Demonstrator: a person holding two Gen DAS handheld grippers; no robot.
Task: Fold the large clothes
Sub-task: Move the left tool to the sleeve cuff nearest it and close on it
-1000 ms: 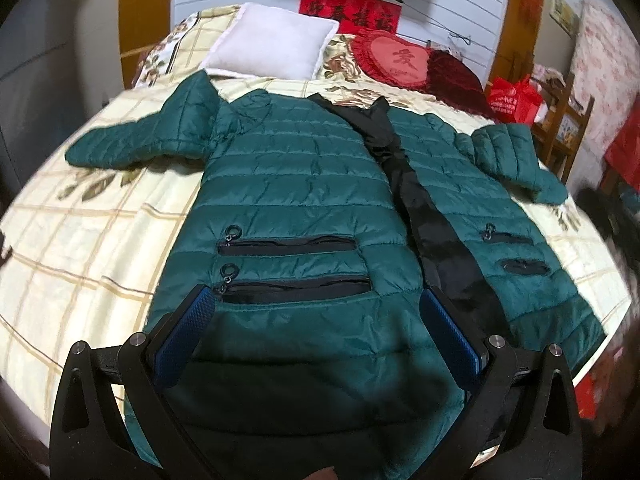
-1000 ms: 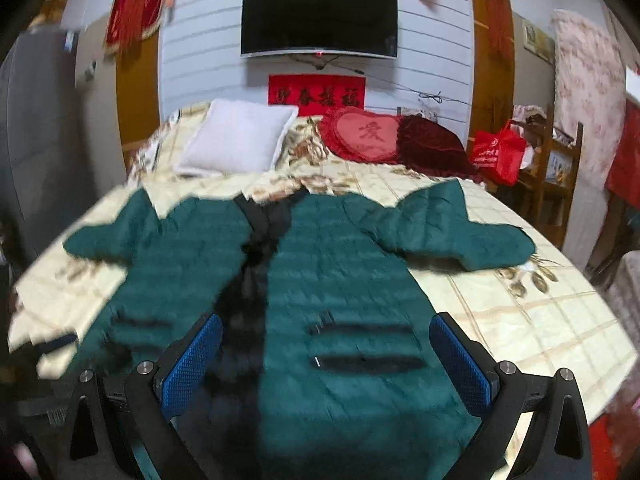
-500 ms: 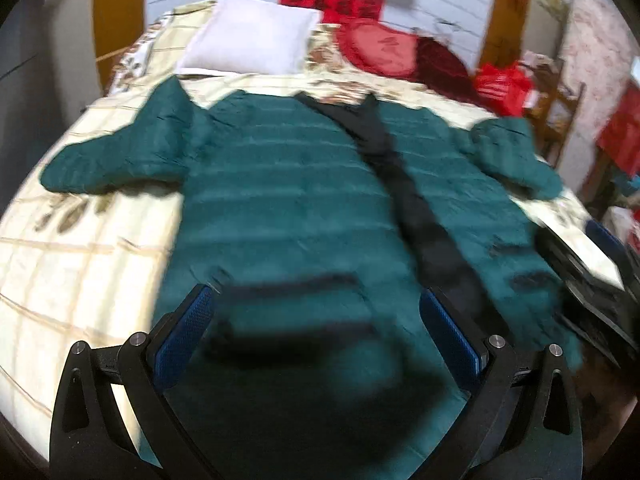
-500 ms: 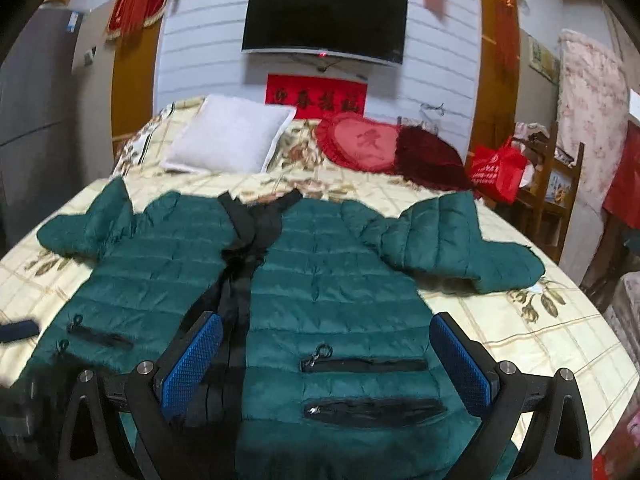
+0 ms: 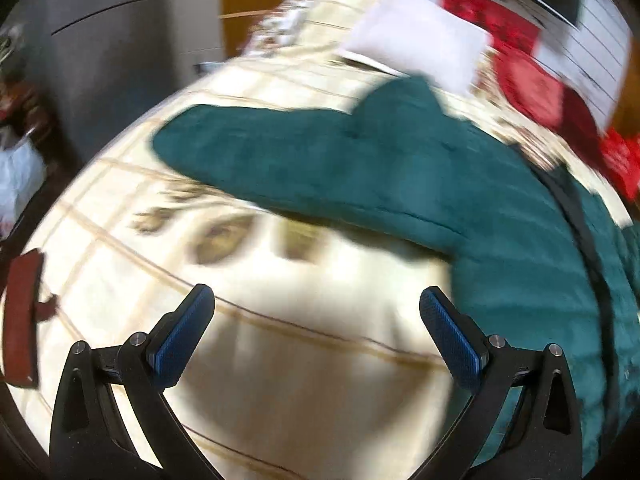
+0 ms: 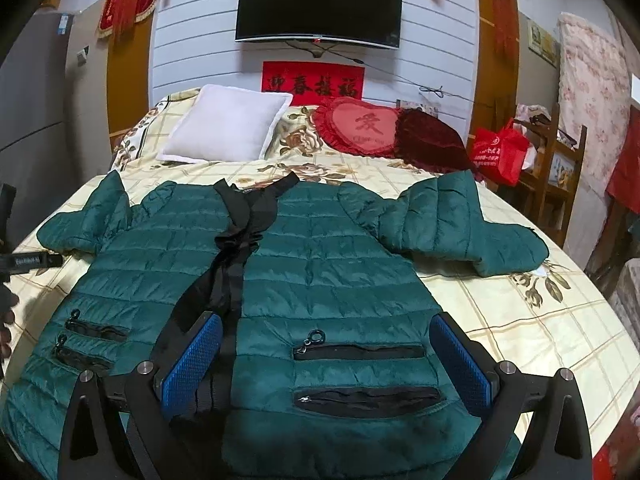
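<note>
A dark green quilted jacket (image 6: pixel 328 264) lies spread face up on the bed, with a black zip band (image 6: pixel 236 248) down its front and both sleeves stretched out sideways. My right gripper (image 6: pixel 326 360) hovers open over the jacket's lower front, above the zipped pockets (image 6: pixel 360 354). In the blurred left wrist view, the jacket's left sleeve (image 5: pixel 304 160) runs across the middle. My left gripper (image 5: pixel 316 332) stands open over bare bedspread, below that sleeve and left of the jacket's body (image 5: pixel 532 264). Nothing sits between either pair of fingers.
The cream checked bedspread (image 6: pixel 540 320) covers the bed. A white pillow (image 6: pixel 228 128) and red heart cushions (image 6: pixel 364 124) lie at the head. A red bag (image 6: pixel 500 152) and wooden shelf stand at right. A grey cabinet (image 5: pixel 120 40) stands left of the bed.
My left gripper has swung fast to the left, from over the jacket's lower front to the bedspread below the left sleeve. The right gripper has steadied over the jacket's lower front.
</note>
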